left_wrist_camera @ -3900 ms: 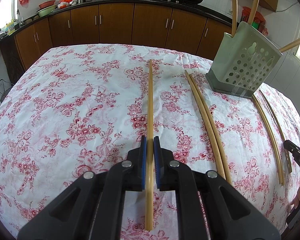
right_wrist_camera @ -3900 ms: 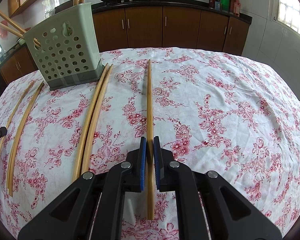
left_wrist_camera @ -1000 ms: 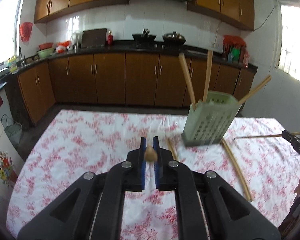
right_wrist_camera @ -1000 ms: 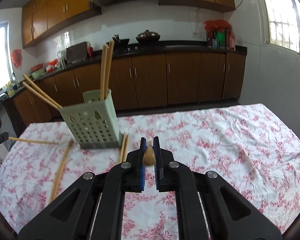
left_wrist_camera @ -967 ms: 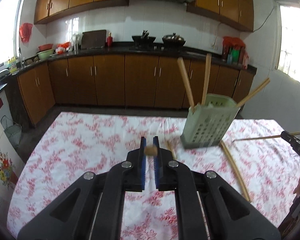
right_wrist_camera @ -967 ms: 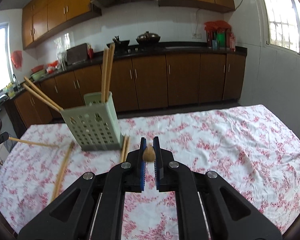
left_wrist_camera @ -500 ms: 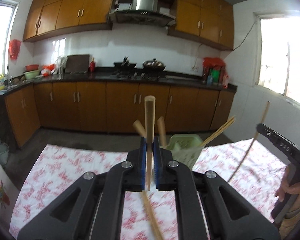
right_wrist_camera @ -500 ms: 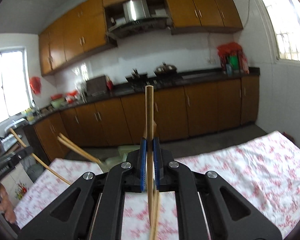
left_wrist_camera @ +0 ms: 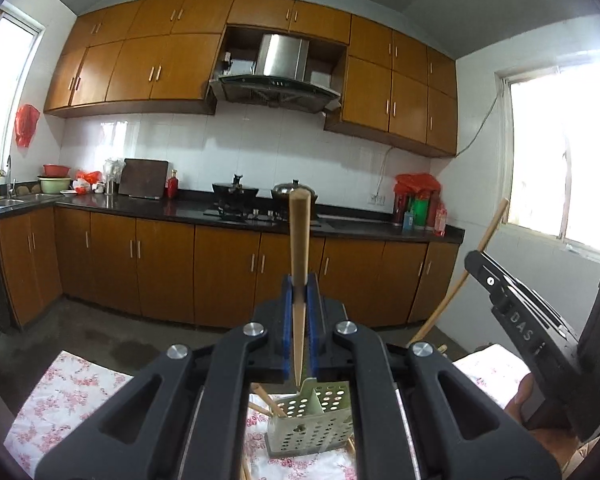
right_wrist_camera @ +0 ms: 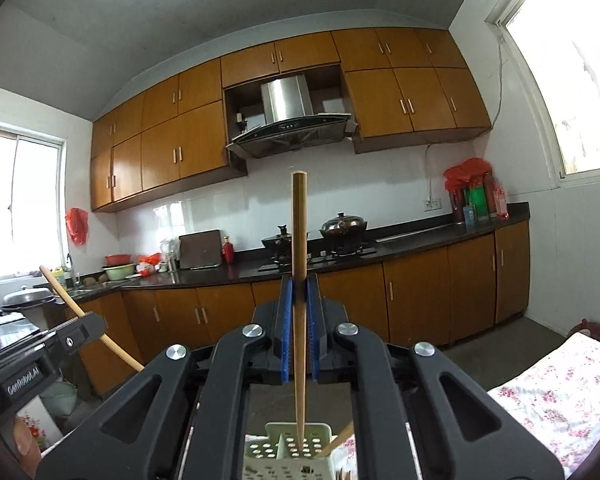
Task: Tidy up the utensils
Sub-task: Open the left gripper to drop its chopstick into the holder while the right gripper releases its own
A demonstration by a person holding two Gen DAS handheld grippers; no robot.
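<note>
My left gripper (left_wrist_camera: 299, 292) is shut on a long bamboo chopstick (left_wrist_camera: 299, 240) that stands upright, its lower tip just above the rim of the pale green perforated utensil holder (left_wrist_camera: 314, 420). My right gripper (right_wrist_camera: 299, 296) is shut on another upright chopstick (right_wrist_camera: 299, 240), whose lower tip reaches the top of the holder (right_wrist_camera: 288, 450). The holder stands on the floral tablecloth (left_wrist_camera: 68, 400) with several chopsticks leaning in it. The other gripper shows in each view, its chopstick slanted: at the right (left_wrist_camera: 520, 320) and at the left (right_wrist_camera: 40, 356).
More chopsticks (left_wrist_camera: 246, 468) lie on the cloth beside the holder. Beyond the table stand brown kitchen cabinets (left_wrist_camera: 160, 272), a dark counter with a wok and a pot (left_wrist_camera: 294, 190), and a range hood. A person's hand (left_wrist_camera: 528, 396) shows at the right edge.
Both grippers have risen and tipped up toward level, swinging their chopsticks upright over the holder. The table has dropped to the bottom of both views.
</note>
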